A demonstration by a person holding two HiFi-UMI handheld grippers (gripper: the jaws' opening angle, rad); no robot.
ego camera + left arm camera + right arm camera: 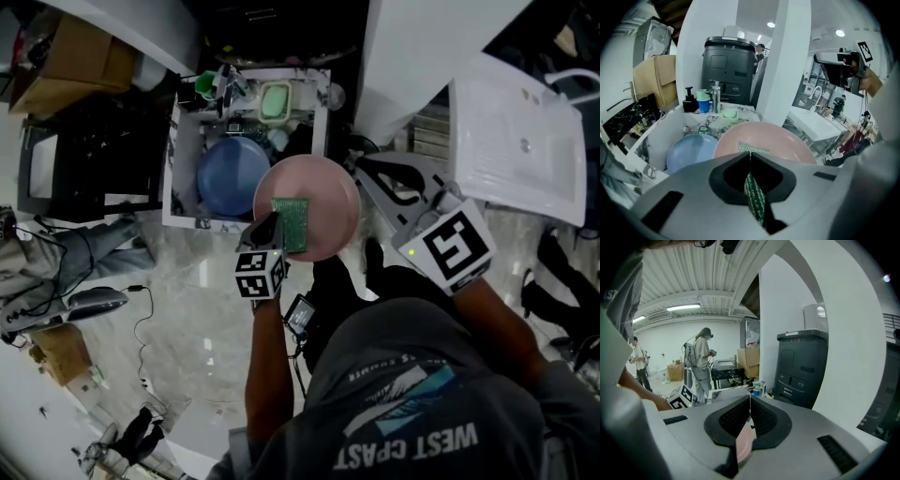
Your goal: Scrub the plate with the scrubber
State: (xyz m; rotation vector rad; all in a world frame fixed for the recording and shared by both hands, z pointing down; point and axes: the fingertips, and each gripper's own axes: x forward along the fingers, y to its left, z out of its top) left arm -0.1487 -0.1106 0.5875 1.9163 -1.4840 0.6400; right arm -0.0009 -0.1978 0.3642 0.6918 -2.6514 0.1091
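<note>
Just ahead of left gripper (pixel 274 231): pinched scrubber (pixel 291 223) lengthwise, flat on plate (pixel 328 202) face; clamped far rim edge-on with right gripper (pixel 360 170).

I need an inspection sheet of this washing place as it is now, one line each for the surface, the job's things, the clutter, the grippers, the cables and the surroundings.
Surface: white rectangular sink basin, with dishes inside.
Job's things: round pink plate held up over the basin's right edge; green rectangular scrubber lying against its face.
Clutter: round blue dish in the basin; pale green soap dish and green cup behind it.
Grippers: left gripper, jaws shut on the scrubber; right gripper, jaws shut on the plate's rim.
Cables: thin black cable on the pale floor at left.
Surroundings: dark grey bin, cardboard box, people standing far off.
</note>
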